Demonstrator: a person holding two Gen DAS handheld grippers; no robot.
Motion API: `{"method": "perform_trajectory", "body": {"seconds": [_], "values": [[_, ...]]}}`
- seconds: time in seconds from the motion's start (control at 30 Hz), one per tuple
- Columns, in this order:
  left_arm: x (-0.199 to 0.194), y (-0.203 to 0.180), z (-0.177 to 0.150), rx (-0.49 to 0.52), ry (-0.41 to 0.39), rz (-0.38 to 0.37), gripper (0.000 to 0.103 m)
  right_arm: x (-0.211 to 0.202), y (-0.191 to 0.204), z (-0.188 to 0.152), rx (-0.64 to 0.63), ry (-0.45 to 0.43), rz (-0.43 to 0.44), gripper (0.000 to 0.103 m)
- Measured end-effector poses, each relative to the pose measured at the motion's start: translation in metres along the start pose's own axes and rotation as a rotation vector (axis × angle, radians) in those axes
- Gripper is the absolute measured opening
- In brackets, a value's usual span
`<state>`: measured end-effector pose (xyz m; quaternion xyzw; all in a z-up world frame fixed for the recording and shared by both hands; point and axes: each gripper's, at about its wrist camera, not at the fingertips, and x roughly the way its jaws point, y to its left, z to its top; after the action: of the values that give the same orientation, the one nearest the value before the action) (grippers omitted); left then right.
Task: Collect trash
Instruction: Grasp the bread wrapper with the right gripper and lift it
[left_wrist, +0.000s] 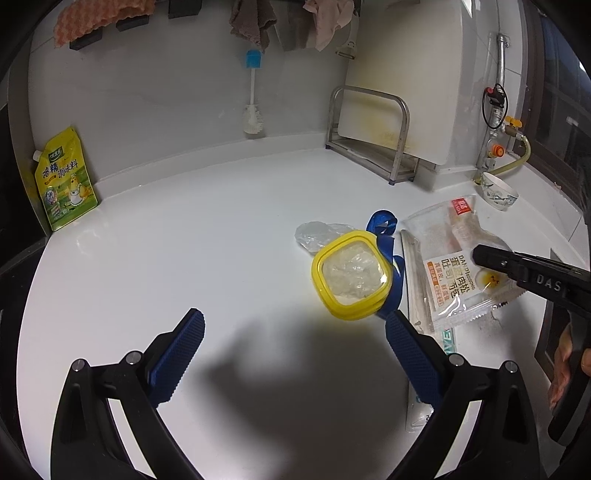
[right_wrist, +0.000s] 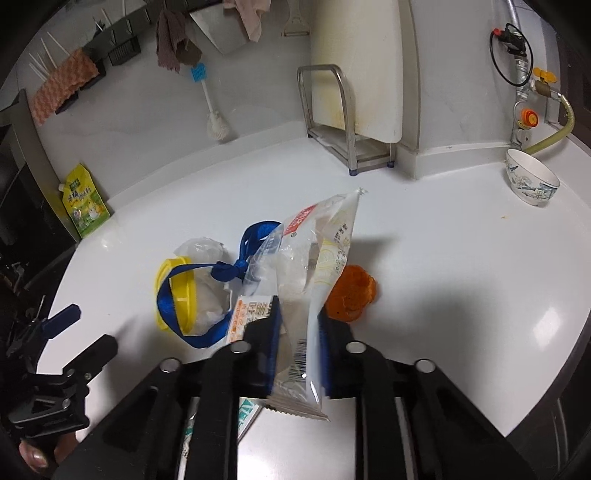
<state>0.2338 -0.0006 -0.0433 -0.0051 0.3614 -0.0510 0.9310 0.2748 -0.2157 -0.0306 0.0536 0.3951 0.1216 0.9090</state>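
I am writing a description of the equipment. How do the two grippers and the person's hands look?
Both are black plastic frames with silver round pivot bolts. The left gripper has blue fingers with a ridged, knurled texture. The right gripper has blue pads too, and its body shows the raised letters "DAS". A bare hand grips its handle; no sleeve or cable is visible.

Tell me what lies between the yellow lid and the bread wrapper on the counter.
The blue ribbon lies between the yellow lid and the bread wrapper; the left wrist view shows it best.
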Motion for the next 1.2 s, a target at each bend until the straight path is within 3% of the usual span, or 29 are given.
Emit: {"method": "perform_trajectory", "body": {"seconds": [0.3, 0.53, 0.7, 1.0, 1.2], "values": [[0.010, -0.004, 0.002, 0.011, 0.015, -0.006, 0.097, -0.042, -0.013, -0.004, 0.071, -0.093, 0.064, 0.008], [0.025, -0.003, 0.005, 0.053, 0.042, -0.025, 0.097, -0.058, -0.027, -0.020, 0.114, -0.097, 0.091, 0.008], [0.034, 0.001, 0.006, 0.124, 0.057, -0.092, 0.097, -0.064, -0.033, -0.028, 0.127, -0.095, 0.112, 0.008], [0.042, 0.005, 0.022, 0.267, 0.004, -0.229, 0.097, -0.081, -0.034, -0.048, 0.180, -0.104, 0.177, 0.008], [0.053, 0.006, 0.028, 0.350, 0.035, -0.368, 0.097, -0.098, -0.040, -0.065, 0.232, -0.113, 0.208, 0.008]]}}
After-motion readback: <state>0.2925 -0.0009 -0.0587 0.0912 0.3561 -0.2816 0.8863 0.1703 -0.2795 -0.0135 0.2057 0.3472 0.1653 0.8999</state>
